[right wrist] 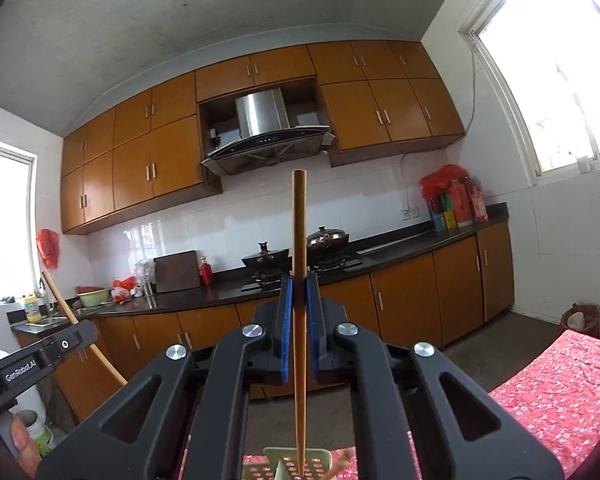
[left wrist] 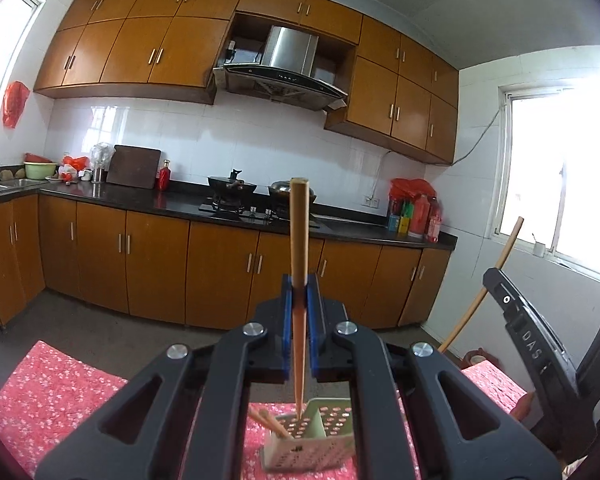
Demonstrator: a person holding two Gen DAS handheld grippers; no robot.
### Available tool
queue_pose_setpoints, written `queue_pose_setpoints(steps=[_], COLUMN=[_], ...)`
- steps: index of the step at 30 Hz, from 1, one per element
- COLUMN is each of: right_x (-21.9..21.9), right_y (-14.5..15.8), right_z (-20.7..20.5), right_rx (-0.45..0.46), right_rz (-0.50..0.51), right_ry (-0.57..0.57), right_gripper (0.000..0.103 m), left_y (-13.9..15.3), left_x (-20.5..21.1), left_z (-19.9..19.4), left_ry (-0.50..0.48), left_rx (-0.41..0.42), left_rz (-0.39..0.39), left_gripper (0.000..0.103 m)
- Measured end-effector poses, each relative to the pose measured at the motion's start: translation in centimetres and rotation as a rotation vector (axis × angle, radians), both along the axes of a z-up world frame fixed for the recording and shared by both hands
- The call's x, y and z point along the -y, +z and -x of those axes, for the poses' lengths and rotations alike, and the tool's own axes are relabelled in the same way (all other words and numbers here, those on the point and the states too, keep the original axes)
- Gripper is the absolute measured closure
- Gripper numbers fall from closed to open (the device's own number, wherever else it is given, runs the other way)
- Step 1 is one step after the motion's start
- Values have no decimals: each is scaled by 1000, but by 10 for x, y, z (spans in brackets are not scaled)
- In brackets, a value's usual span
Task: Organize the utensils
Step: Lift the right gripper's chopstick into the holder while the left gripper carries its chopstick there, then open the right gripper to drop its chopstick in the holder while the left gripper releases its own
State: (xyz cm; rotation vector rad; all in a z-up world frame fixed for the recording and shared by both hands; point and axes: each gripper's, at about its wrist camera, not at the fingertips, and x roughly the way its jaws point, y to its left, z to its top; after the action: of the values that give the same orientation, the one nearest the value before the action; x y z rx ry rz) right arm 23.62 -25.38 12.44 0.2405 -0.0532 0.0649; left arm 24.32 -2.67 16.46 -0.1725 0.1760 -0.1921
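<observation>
Each gripper, left gripper (left wrist: 299, 284) and right gripper (right wrist: 299, 284), clenches one upright chopstick (left wrist: 299, 240) above the perforated holder (left wrist: 312, 440) at bottom centre; keep tips vertical and lower slowly into its compartment.

Both cameras ride just behind their grippers, raised above a red floral tablecloth (left wrist: 60, 392) and looking level across the kitchen. The left view faces the stove (left wrist: 236, 204) squarely; the right view tilts, showing more ceiling. Both share the wooden cabinets (left wrist: 148, 48), range hood (right wrist: 266, 136) and counter, all well away.
</observation>
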Motion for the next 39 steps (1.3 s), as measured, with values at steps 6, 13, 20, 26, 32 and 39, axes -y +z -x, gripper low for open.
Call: queue_pose_setpoints(steps=[6,13,20,26,32,39], right_x=[-10,-12,-2,16,45,43], right_y=[-27,-33,-17,-17,-71,-173], right_z=[-9,-5,14,46,66,48], right_rx=[-64,-128,-125,-160,-354,-754], right_rz=[15,25,28,59,81,79], right_ry=[14,22,9,-24,-58,95], right_gripper=[95,92,69,68,69,75], left_y=[-24,-40,-31,-27,-70,-160], left_x=[7,6,-3,-22,-52,-85], left_z=[-18,-25,-14,21,60,66], left_ry=[-18,-22,5,36,60,113], left_rx=[-36,-97,-98,-112,-210,-448], left_rz=[-16,-24,-25,-37,-70,-110], left_gripper=[95,94,89,83,81,81])
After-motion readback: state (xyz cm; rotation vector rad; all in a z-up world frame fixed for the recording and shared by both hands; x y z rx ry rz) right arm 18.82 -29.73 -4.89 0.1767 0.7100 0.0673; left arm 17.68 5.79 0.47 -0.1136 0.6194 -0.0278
